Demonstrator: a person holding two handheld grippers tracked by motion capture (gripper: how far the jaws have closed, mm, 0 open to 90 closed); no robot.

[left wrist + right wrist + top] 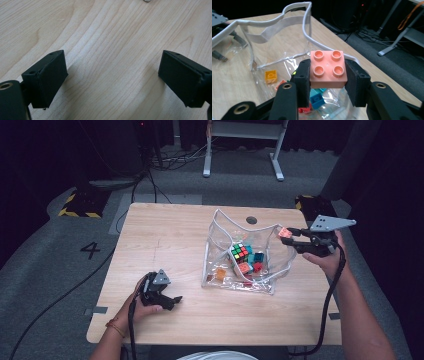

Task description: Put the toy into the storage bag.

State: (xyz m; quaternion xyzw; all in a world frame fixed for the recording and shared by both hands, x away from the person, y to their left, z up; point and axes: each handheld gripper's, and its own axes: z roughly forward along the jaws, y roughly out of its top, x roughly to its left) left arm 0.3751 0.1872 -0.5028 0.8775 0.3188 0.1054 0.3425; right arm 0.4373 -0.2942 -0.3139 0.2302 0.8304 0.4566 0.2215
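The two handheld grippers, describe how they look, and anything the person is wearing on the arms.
Both the left gripper and the right gripper are black, each topped by a grey three-cornered plate and trailing a black cable. The jaws are blocky black pads with small screw holes; brass-coloured rings sit in the arms behind them. The forearms are bare, without sleeves; an orange band circles the left wrist.
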